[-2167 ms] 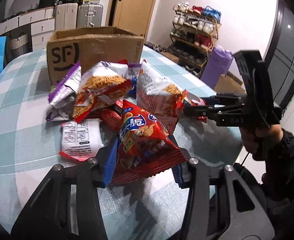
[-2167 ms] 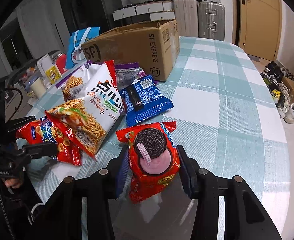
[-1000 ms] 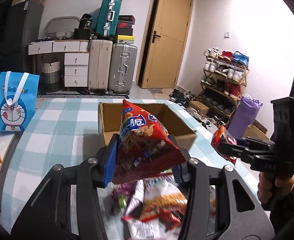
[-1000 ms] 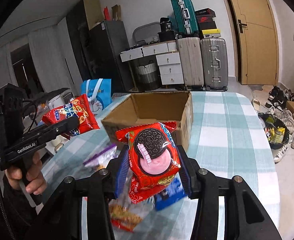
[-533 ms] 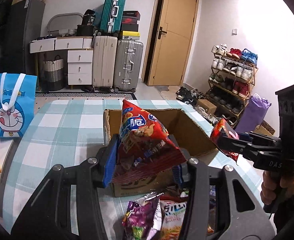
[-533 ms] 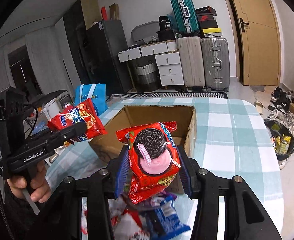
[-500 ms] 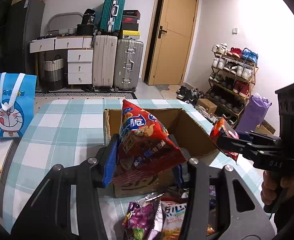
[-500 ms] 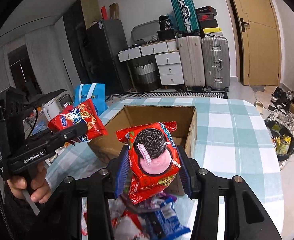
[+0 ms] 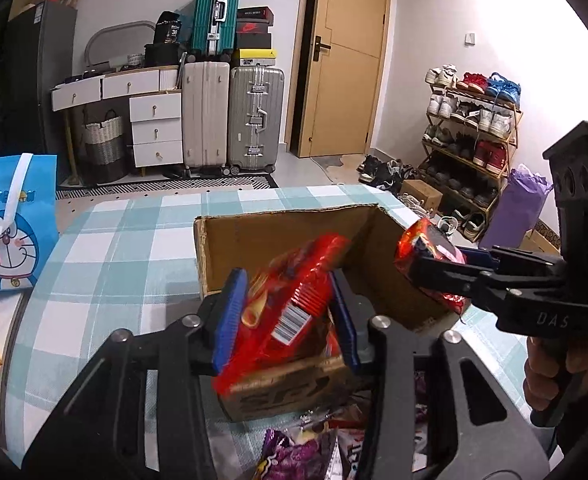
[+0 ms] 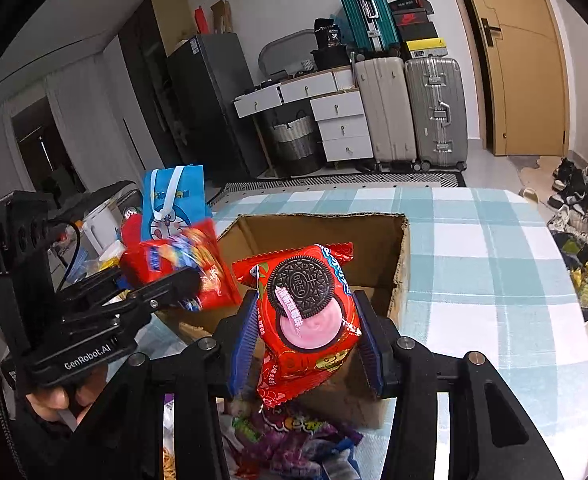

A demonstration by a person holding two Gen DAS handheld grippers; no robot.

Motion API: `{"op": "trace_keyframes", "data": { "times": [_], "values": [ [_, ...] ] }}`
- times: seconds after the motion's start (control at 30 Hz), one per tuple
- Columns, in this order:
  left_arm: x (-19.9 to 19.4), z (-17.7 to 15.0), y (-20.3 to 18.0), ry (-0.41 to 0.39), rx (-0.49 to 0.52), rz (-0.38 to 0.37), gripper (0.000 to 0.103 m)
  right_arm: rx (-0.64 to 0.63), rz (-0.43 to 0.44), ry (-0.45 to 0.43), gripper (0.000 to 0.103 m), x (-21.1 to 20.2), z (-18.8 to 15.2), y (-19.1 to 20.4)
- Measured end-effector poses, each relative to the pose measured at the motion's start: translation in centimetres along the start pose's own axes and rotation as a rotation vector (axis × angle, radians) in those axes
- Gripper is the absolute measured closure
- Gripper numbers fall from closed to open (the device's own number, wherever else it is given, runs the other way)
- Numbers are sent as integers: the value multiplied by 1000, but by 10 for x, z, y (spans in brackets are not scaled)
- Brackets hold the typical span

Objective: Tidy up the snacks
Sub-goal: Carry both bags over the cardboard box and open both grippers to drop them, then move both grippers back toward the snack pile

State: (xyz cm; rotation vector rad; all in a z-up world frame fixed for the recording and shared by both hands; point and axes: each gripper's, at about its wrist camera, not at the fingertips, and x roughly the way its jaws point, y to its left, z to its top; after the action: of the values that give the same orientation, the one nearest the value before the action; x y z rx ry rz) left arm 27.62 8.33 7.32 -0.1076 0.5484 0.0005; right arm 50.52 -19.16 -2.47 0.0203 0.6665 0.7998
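Nearest us, a heap of loose snacks lies on the checked table, just in front of the cardboard box. Above its near edge we hold both packets, presumably so each falls straight in. Our left gripper looks parted around the red chip bag, which is blurred and tipping forward toward the box, long axis slanting up and away. Our right gripper is clamped on the Oreo pack, upright, printed face toward us, long axis near vertical. Beyond the box the table runs bare.
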Motion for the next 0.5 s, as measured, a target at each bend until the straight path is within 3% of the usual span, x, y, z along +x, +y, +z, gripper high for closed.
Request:
{"op": "trace_keyframes", "data": {
  "times": [0.23, 0.3, 0.43, 0.5],
  "values": [
    [10, -3, 3, 15, 8, -4, 67, -16, -10, 12, 57, 11, 3, 1],
    [3, -4, 1, 18, 17, -6, 62, -17, -7, 2, 54, 8, 3, 2],
    [-21, -9, -4, -7, 28, 8, 22, -33, -16, -29, 47, -11, 1, 4],
    [-36, -16, -5, -18, 20, 13, 18, -42, -30, -38, 14, -24, -4, 6]
  ]
}}
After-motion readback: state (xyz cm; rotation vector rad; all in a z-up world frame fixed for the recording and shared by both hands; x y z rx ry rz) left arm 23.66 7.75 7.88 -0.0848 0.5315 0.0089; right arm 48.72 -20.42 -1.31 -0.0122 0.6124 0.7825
